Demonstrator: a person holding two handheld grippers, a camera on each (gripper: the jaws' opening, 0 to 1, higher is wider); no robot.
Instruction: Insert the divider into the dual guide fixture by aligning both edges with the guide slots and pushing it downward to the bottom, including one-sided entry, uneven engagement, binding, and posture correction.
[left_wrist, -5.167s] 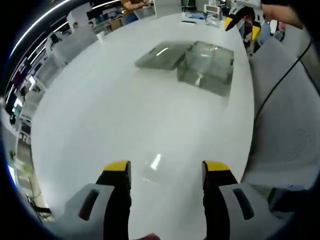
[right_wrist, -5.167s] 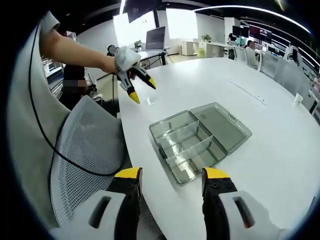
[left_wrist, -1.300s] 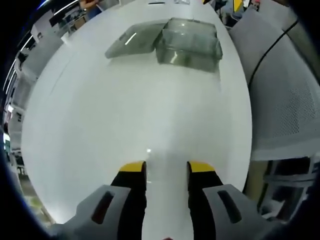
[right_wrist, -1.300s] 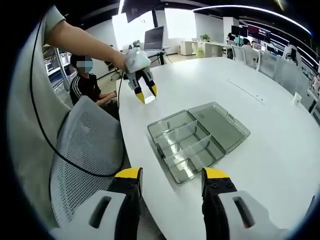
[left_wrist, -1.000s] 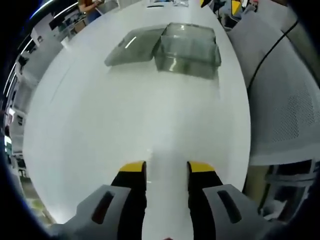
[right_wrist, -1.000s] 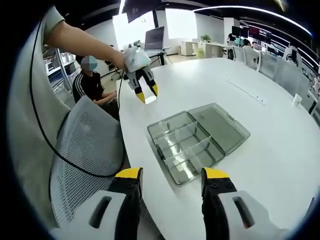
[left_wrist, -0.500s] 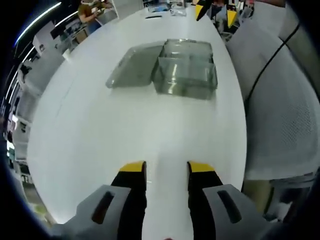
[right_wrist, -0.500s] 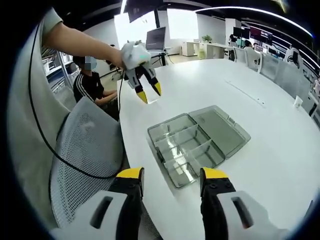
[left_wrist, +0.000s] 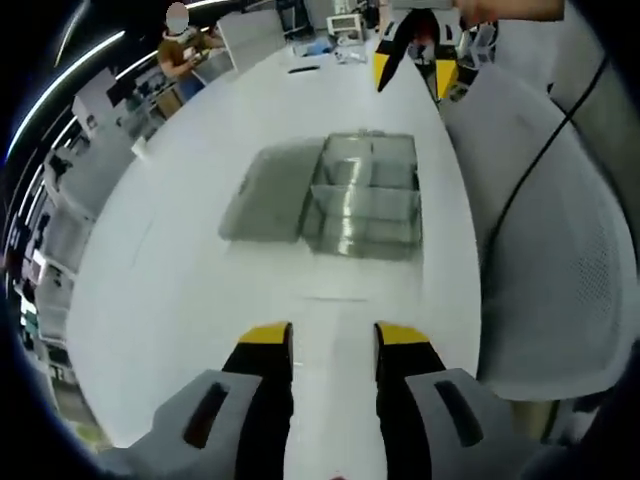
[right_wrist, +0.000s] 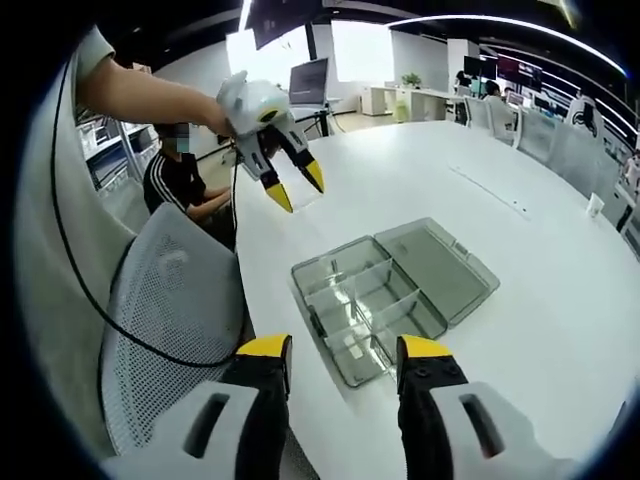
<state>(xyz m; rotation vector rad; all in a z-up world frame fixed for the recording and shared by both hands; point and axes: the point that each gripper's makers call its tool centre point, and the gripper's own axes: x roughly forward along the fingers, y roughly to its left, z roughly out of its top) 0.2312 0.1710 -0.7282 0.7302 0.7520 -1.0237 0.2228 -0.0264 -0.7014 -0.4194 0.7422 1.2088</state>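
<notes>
While the left claw (left_wrist: 330, 335) hangs above the white surface (left_wrist: 180, 300) in the left gripper view, its two yellow-tipped jaws stand a narrow gap apart with something clear and flat between them; it looks like the divider (left_wrist: 334, 380), pinched by its edges, though the piece is nearly invisible against the surface and I cannot tell for certain. Ahead of those jaws sits the clear compartment box (left_wrist: 365, 195), lid (left_wrist: 268, 190) folded flat open to its left, with cross walls visible inside the tray. Farther on, near the top of that view, the right claw (left_wrist: 412, 68) is held in a hand, jaws spread, nothing between them. A grey mesh chair (left_wrist: 540, 260) stands at the right of the surface, with a black cable running across its back. In the right gripper view, a second person sits at far left behind the chair (right_wrist: 165, 300). The left claw (right_wrist: 297, 192) is in the air near the surface's far-left edge, held by a bare forearm, tips pointing down and well apart from the box. The box (right_wrist: 365, 310) lies just past the right claw (right_wrist: 345, 350), its lid (right_wrist: 435, 270) open to the right. The right claw's own jaws are parted and empty above the near rim of the surface (right_wrist: 520, 200).
</notes>
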